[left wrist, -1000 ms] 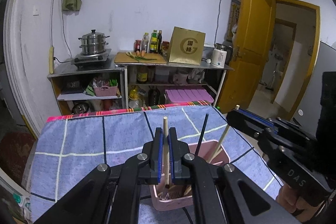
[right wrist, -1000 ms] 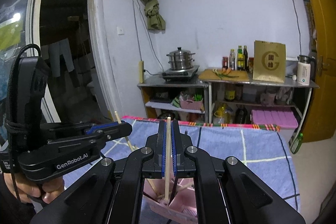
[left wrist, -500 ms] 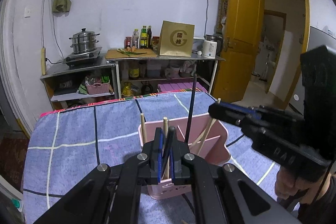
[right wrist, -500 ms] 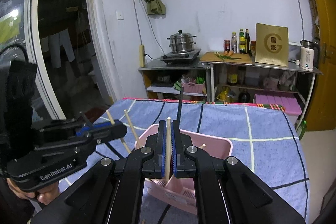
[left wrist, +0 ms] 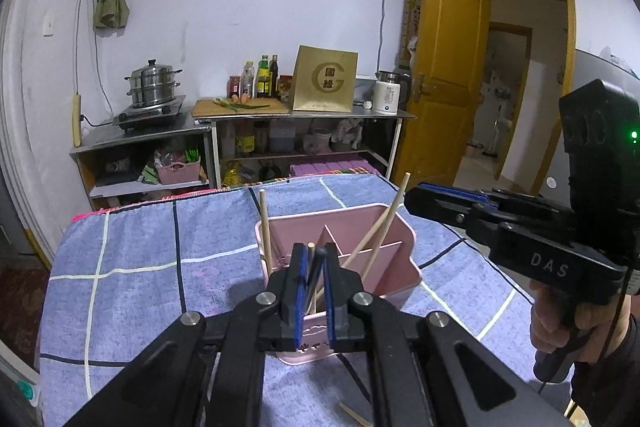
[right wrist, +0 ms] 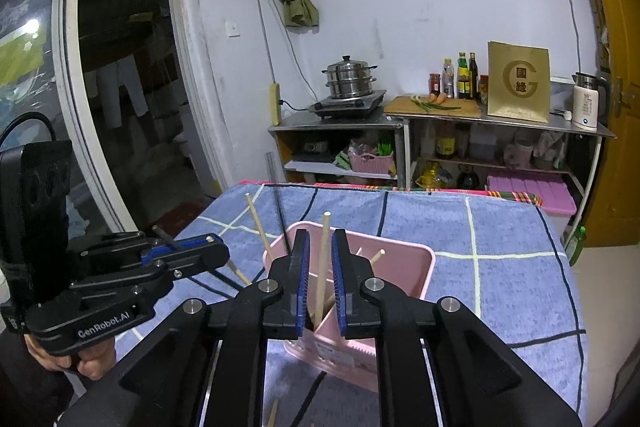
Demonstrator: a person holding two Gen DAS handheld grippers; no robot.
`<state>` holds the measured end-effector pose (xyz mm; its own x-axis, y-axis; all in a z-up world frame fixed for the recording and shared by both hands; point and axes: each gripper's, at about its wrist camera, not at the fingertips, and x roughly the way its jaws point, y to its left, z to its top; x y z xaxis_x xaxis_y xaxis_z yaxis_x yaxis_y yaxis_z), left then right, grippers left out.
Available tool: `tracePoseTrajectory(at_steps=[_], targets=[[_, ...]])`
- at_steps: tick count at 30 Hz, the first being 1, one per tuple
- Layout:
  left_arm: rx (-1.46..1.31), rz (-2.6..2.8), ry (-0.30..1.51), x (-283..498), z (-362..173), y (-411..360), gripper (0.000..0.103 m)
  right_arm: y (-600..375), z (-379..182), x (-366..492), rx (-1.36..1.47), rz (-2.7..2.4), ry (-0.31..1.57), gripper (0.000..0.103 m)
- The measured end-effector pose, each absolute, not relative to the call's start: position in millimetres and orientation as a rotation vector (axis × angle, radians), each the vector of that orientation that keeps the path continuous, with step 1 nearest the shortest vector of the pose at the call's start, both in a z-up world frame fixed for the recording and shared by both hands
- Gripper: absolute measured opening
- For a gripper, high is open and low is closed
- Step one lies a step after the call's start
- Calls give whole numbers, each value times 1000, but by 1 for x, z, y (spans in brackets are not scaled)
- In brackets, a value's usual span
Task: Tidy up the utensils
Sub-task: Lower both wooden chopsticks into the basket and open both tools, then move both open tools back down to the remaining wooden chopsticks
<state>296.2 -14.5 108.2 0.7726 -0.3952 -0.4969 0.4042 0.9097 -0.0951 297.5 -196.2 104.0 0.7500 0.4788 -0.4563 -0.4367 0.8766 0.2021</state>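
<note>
A pink divided utensil holder [left wrist: 400, 263] [right wrist: 416, 261] stands on the blue checked cloth [left wrist: 140, 259]. Wooden chopsticks [left wrist: 385, 223] lean inside it. My left gripper [left wrist: 314, 251] hangs just above the holder's near end and its jaws are opening. A black chopstick [left wrist: 317, 265] and a wooden tip sit loosely between the pads. My right gripper [right wrist: 320, 239] is over the holder from the other side, jaws opening too. A wooden chopstick [right wrist: 324, 251] stands between its pads with a gap on each side, its lower end in the holder. Each gripper appears in the other's view [left wrist: 412, 197] [right wrist: 222, 253].
A loose chopstick [left wrist: 354, 417] lies on the cloth near me. Behind the table stand metal shelves with a steamer pot [left wrist: 152, 83], bottles, a cutting board and a kettle [left wrist: 386, 98]. A yellow door [left wrist: 440, 75] stands open at the right, a doorway [right wrist: 120, 107] at the left.
Both grippers have sunk toward the pink holder, which now looks closer. Both pairs of jaws, shut on chopsticks before, have parted slightly.
</note>
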Motion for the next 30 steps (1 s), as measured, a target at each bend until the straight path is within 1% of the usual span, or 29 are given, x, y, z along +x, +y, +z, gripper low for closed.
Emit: tracePoseTrajectory(at_steps=[2, 8, 14, 21, 30], targets=[[20, -433, 521, 290, 112, -14, 16, -199, 107, 292, 85, 501, 512, 12], [17, -435, 475, 262, 126, -7, 26, -209, 116, 266, 104, 510, 479, 15], [5, -438, 441, 228, 132, 2, 28, -220, 114, 234, 115, 512, 466, 24], [-10, -425, 442, 178, 117, 19, 28, -233, 103, 194, 102, 506, 473, 24], [-37, -382, 521, 134, 68, 28, 29, -245, 75, 160, 125, 510, 534, 24]])
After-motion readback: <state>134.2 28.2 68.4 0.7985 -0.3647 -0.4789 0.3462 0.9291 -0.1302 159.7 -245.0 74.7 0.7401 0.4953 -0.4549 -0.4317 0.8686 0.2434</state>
